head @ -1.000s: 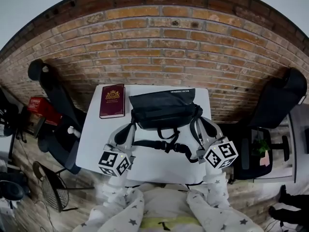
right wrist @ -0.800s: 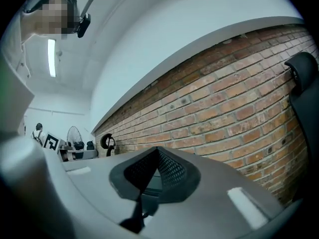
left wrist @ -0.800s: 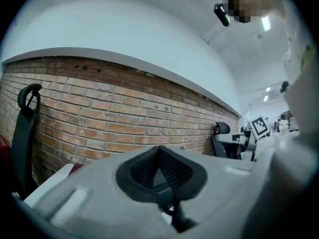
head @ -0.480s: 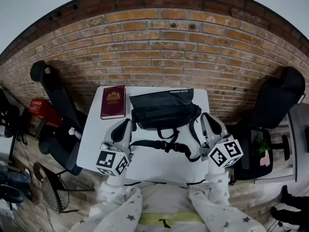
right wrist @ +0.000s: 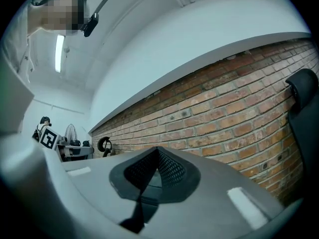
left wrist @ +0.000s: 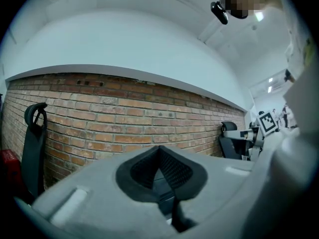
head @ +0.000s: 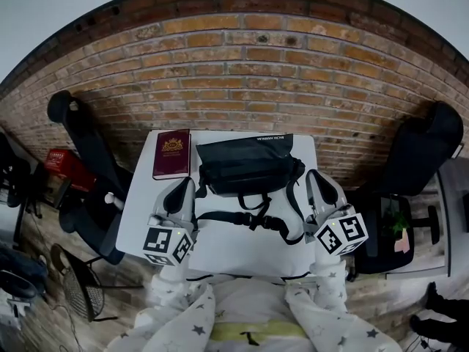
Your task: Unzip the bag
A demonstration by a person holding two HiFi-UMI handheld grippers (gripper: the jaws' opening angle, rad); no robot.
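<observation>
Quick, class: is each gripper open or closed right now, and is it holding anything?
Left gripper: closed, nothing between its jaws.
Right gripper: closed, nothing between its jaws.

black bag (head: 245, 167) on white table (head: 242, 254), red book (head: 171, 155)

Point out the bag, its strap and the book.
bag (head: 245, 164): head view, middle of its black front panel.
strap (head: 220, 215): head view, its left stretch, in front of the bag.
book (head: 171, 156): head view, middle of its dark red cover.
</observation>
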